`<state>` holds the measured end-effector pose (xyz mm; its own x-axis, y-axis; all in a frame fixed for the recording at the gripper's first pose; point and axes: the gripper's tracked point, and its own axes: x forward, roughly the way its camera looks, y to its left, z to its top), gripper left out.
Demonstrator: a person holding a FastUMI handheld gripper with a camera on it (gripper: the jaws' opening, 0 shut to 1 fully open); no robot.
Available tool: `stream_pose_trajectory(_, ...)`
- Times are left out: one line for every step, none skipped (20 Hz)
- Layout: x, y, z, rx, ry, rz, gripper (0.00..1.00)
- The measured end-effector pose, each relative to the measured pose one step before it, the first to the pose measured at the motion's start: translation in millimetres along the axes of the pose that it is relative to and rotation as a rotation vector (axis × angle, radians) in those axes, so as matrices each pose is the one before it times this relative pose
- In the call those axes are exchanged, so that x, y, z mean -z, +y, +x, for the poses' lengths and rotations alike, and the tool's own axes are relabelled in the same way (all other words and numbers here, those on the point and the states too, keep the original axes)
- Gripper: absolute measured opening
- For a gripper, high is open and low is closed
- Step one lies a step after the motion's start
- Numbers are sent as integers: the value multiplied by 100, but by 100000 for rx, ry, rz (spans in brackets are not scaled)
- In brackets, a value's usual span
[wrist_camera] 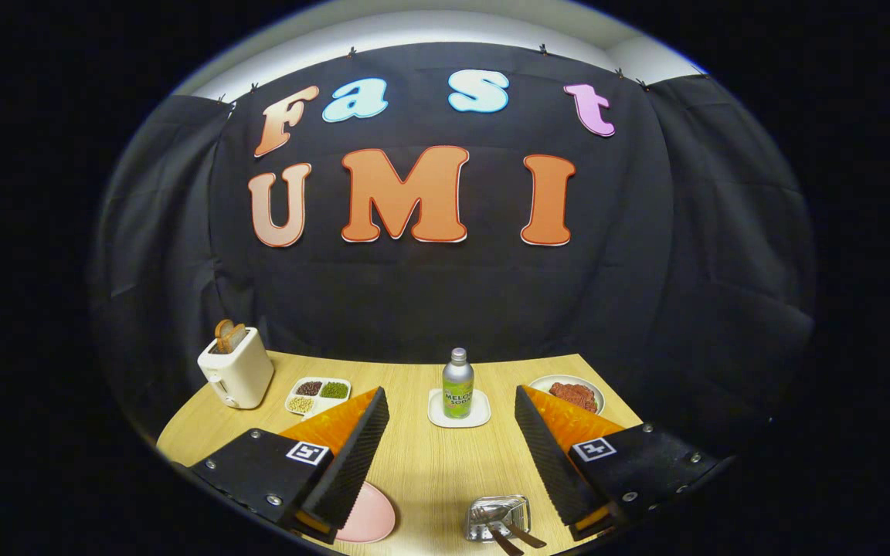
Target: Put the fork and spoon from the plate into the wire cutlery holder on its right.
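My gripper (451,405) is open, its two fingers spread wide above the wooden table (422,471) with nothing between them. Low between the fingers, close to the right finger, stands the wire cutlery holder (499,517). Two dark-handled utensils (511,534) sit in it, their handles sticking out toward me. Left of the holder, partly behind the left finger, lies the pink plate (371,519); the part of it that I see is bare.
A green soda bottle (457,384) stands on a white coaster (459,409) beyond the fingers. A white toaster (235,369) with toast is at the far left, a divided dish of beans (318,394) next to it. A plate of red food (571,393) sits far right.
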<state>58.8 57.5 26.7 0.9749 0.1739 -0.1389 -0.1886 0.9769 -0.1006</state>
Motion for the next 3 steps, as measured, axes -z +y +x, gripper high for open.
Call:
stream_pose_trajectory(86, 88, -36, -252, 76, -128, 98)
stream_pose_trajectory(119, 69, -101, -208, 148, 10, 98)
stream_pose_trajectory(177, 132, 25, -323, 362, 96, 98)
